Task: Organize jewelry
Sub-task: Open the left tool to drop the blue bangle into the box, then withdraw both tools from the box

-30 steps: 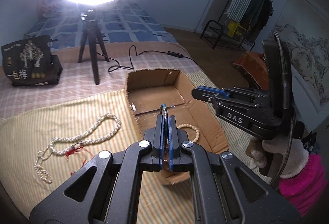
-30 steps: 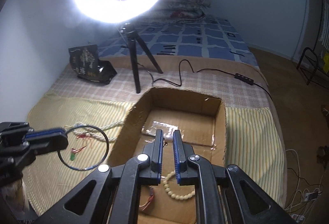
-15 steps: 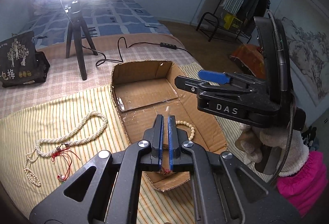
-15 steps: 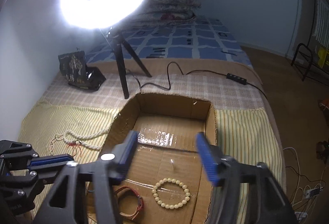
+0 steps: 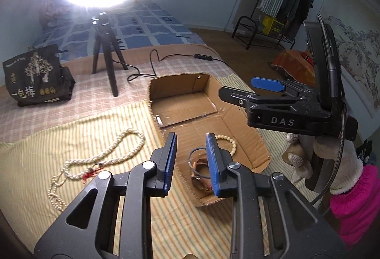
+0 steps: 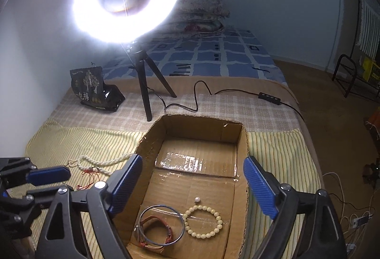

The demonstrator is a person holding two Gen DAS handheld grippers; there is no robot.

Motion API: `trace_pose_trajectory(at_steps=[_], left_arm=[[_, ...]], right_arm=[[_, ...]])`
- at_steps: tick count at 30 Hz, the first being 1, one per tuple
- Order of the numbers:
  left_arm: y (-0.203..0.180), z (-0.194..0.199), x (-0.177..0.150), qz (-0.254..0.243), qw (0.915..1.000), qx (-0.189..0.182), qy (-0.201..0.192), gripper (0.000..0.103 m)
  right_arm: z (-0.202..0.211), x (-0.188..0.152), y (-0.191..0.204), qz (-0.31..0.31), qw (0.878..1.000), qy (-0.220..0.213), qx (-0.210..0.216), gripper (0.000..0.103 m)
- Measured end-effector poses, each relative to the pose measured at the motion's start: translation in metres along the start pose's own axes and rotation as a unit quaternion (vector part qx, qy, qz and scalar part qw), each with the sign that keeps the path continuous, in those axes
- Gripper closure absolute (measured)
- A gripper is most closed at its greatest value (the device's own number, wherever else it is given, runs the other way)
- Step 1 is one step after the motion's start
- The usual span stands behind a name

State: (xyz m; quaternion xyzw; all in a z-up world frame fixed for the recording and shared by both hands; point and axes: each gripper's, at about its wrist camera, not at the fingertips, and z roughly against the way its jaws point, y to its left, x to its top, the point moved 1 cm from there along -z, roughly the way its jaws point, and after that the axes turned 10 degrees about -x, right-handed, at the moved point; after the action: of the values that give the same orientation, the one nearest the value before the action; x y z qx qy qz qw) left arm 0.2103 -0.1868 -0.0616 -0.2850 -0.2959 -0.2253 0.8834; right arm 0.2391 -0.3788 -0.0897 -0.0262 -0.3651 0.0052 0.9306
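Note:
An open cardboard box lies on the bed; it also shows in the left wrist view. Inside lie a thin dark bangle, a brown leather strap bracelet, a cream bead bracelet and a small pearl. A white pearl necklace with a red tassel lies on the striped cloth left of the box. My left gripper is open and empty above the box's near end. My right gripper is wide open and empty over the box.
A ring light on a black tripod stands behind the box, its cable and switch trailing right. A black bag sits at the back left. A clothes rack stands beyond the bed. The bed edge runs along the right.
My left gripper held the bangle, moved over the box and opened; the bangle now lies in the box. My right gripper opened wide and rose.

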Motion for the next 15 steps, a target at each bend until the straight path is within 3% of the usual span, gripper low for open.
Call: trace_pose_trajectory(at_steps=[2,4,6,15], left_arm=[[0.004,0.006,-0.001,0.0,1.0,0.005,-0.002,0.078],[0.009,0.013,-0.002,-0.001,0.9999,0.012,-0.003,0.071],[0.018,0.022,-0.004,-0.002,0.9998,0.021,-0.008,0.053],[0.074,0.073,-0.019,0.02,0.9971,0.071,-0.022,0.041]], right_arm=[[0.002,-0.001,0.004,0.003,1.0,-0.001,-0.001,0.004],[0.005,-0.003,0.008,0.008,1.0,-0.003,-0.003,0.002],[0.008,-0.004,0.014,0.014,1.0,-0.003,-0.007,0.001],[0.023,-0.007,0.037,0.04,0.999,-0.009,0.005,0.0]])
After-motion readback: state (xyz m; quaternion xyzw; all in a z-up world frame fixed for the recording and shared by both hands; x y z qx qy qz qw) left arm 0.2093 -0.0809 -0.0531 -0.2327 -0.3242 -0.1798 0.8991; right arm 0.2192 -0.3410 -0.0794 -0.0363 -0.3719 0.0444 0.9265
